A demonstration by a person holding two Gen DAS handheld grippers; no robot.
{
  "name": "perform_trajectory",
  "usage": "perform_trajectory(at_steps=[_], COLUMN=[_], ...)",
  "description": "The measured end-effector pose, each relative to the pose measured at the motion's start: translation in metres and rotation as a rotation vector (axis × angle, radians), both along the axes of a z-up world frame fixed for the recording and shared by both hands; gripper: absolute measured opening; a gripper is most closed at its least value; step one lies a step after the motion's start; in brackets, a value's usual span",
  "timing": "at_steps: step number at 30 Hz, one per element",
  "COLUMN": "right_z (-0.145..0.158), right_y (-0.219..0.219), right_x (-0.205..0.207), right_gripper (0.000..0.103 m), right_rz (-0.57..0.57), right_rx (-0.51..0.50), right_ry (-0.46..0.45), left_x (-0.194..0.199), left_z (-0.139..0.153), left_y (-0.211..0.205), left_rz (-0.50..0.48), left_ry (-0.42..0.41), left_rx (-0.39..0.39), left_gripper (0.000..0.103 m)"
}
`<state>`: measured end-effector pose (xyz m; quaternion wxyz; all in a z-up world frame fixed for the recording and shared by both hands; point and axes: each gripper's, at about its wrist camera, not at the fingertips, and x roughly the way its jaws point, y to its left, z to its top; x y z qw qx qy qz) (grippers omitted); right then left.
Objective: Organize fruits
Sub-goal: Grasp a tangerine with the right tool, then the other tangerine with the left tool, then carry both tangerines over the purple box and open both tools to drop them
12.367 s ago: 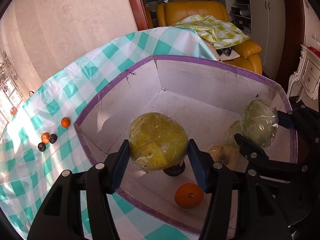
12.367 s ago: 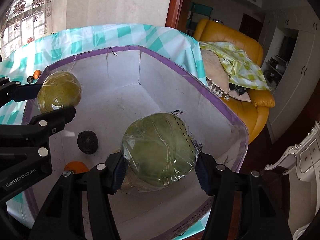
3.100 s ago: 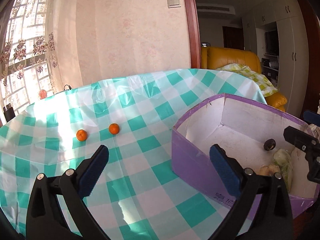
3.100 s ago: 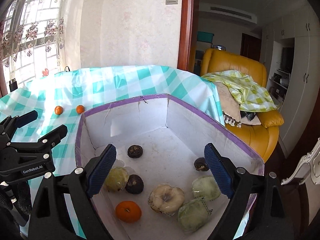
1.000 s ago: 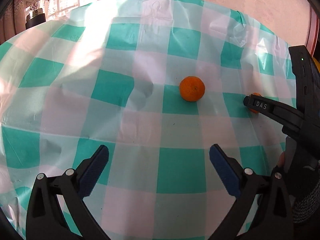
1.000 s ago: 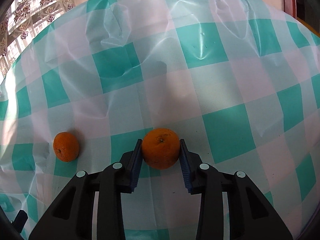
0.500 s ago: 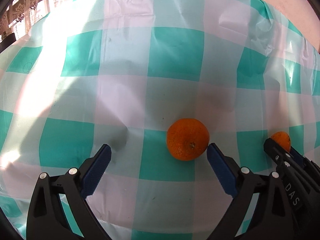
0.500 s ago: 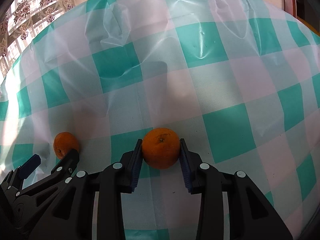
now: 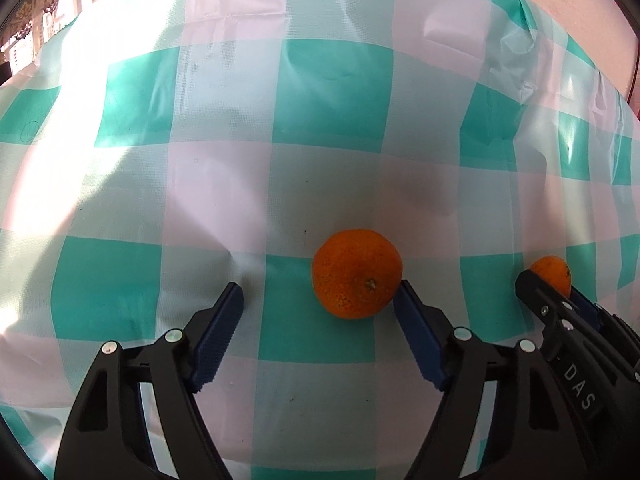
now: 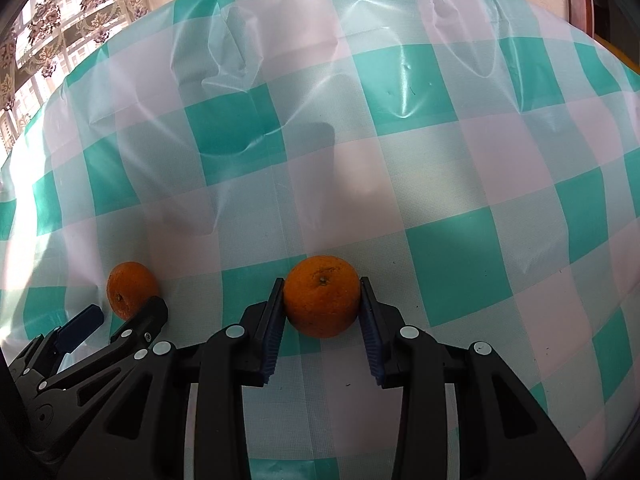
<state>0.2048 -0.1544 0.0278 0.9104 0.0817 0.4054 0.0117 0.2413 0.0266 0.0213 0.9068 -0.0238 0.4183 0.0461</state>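
Orange [image 9: 356, 274] between closing left tongs [image 9: 320, 300], touching right pad only

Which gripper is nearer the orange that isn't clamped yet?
Left. The left gripper is closing around that small orange; the right gripper clamps the other orange alongside.
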Motion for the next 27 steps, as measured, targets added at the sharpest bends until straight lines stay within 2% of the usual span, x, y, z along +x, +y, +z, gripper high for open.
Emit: perform_trajectory(at_steps=[3, 4, 6, 7, 12, 16, 19, 23, 27], right_z=[-0.001, 0.000, 0.000, 0.000, -0.008, -0.009, -0.010, -0.011, -0.012], right_y=[0.004, 0.004, 0.005, 0.005, 0.006, 0.003, 0.002, 0.001, 0.002], right_x=[0.001, 0.001, 0.002, 0.002, 0.005, 0.005, 0.004, 0.004, 0.003], right_gripper=[0.036, 0.036, 0.036, 0.036, 0.036, 0.036, 0.036, 0.035, 0.035], right_rz=[0.001, 0.001, 0.001, 0.001, 0.002, 0.003, 0.003, 0.002, 0.001], right_rx=[-0.005, -0.004, -0.004, -0.004, 0.013, 0.020, 0.026, 0.034, 0.034], right_ry=[0.001, 0.001, 0.001, 0.001, -0.001, -0.002, -0.003, -0.003, -0.004], left_x=[0.007, 0.011, 0.012, 0.012, -0.013, -0.076, -0.132, -0.209, -0.253], left_z=[0.002, 0.003, 0.006, 0.007, 0.016, 0.029, 0.027, 0.011, -0.003], left_y=[0.000, -0.008, -0.011, -0.011, 0.007, 0.036, 0.042, 0.057, 0.063], left_rz=[0.011, 0.013, -0.005, -0.010, 0.025, 0.061, 0.107, 0.175, 0.175], left_ry=[-0.006, -0.008, -0.019, -0.025, -0.061, -0.133, -0.133, -0.159, -0.192], left_rx=[0.011, 0.016, 0.017, 0.017, -0.094, -0.195, -0.238, -0.247, -0.243], left_gripper=[0.070, 0.064, 0.045, 0.040, 0.039, 0.039, 0.039, 0.039, 0.039])
